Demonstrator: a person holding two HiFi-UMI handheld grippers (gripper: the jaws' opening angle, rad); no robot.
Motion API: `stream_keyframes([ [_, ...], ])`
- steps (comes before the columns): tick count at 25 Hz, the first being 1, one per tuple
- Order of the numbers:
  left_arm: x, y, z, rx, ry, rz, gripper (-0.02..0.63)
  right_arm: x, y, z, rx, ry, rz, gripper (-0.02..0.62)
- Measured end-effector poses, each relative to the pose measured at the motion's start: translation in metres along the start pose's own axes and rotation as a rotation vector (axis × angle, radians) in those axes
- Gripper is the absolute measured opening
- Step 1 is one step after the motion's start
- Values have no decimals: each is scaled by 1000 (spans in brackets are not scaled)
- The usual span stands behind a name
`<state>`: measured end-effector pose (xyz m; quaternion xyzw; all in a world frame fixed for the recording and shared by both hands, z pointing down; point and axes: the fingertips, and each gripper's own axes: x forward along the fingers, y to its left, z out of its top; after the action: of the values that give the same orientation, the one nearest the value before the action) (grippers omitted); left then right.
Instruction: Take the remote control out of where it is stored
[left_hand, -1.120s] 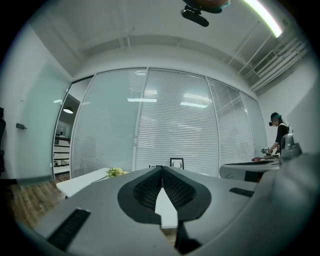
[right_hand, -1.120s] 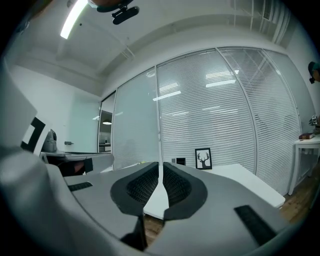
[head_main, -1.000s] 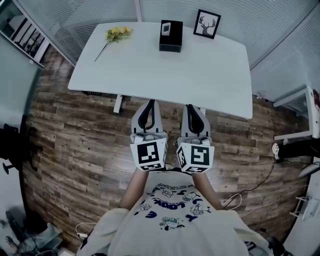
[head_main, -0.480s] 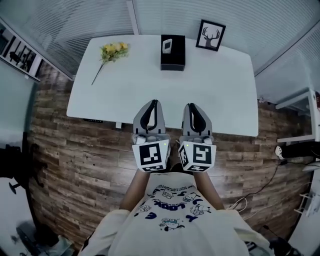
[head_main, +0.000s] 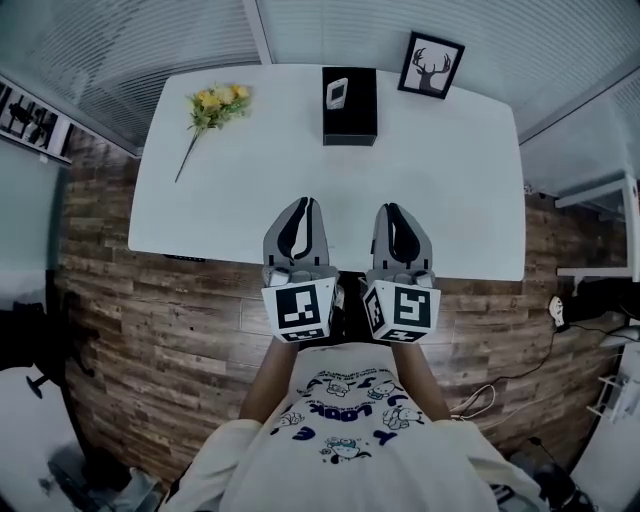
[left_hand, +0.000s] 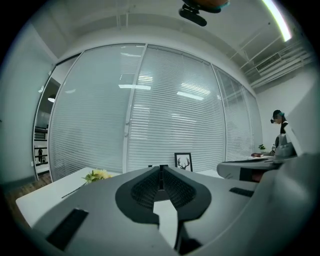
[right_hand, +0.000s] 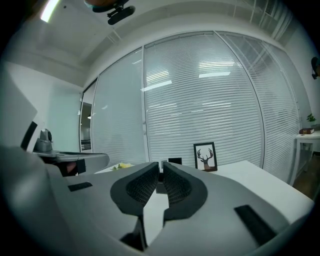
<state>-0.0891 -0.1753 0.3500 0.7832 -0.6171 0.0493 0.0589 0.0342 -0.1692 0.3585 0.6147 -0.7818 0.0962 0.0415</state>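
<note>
Wood floor (head_main: 150, 330) on all sides. White tabletop (head_main: 300, 170) fills the far half of the head view. Left gripper (head_main: 303, 204) and right gripper (head_main: 392, 209) hang side by side over its near edge, both pointing far. Fingers of each are pressed together with nothing between them (each gripper's own view agrees). Black box (head_main: 358, 112) stands at the far edge, about centre, well apart from both grippers. Framed deer picture (head_main: 432, 66) stands upright, just right of the box. Yellow flower (head_main: 215, 103) lies far left. Remote control (head_main: 338, 93) sits in the top of the box, pale against the black.
</note>
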Motion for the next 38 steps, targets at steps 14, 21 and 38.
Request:
stream_keyframes([
  [14, 118, 19, 3, -33, 19, 24, 23, 115, -41, 2, -8, 70, 48, 46],
  [21, 176, 29, -11, -48, 77, 29, 23, 162, -65, -12, 12, 121, 55, 46],
  [38, 282, 40, -40, -24, 144, -36, 100, 223, -105, -59, 77, 226, 39, 46],
])
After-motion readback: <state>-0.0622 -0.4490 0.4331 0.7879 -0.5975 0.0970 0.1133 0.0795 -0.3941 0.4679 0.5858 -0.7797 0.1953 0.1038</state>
